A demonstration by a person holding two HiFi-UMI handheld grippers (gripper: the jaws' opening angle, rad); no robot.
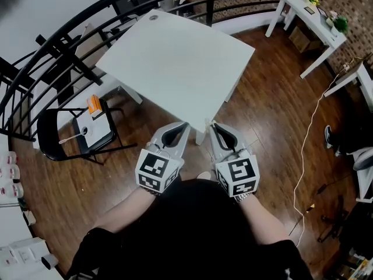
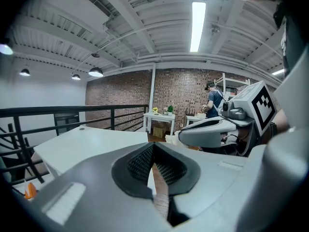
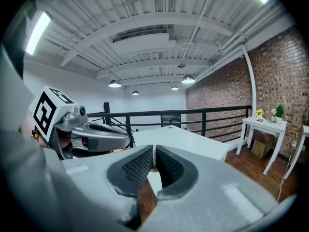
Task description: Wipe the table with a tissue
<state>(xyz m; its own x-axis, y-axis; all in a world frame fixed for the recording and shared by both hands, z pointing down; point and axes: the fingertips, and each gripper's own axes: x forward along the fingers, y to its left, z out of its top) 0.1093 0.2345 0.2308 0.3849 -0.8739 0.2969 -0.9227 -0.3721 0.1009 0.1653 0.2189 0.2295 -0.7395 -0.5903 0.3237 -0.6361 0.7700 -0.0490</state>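
Both grippers sit close to the person's body, side by side at the near edge of the scene, tips pointing at the table. The left gripper [image 1: 185,125] has its 2 jaws pressed together at the tips with nothing between them. Same for the right gripper [image 1: 213,123]: jaws together, nothing pinched.

The white table [image 1: 175,57] is just past the tips, a corner of it pointing toward the person, and neither gripper touches it. Its top looks bare apart from a small round mark at the far left corner. I can't make out a tissue for sure anywhere.

Off to the left is a black folding chair [image 1: 49,139] with a white tray [image 1: 99,132] on the seat and a small orange box [image 1: 94,105] at the tray's far end. A black railing [image 1: 70,34] curves round behind the table, and a 2nd white table [image 1: 309,16] stands far right against the brick wall. A white cable [image 1: 307,150] trails over the wood floor on the right.
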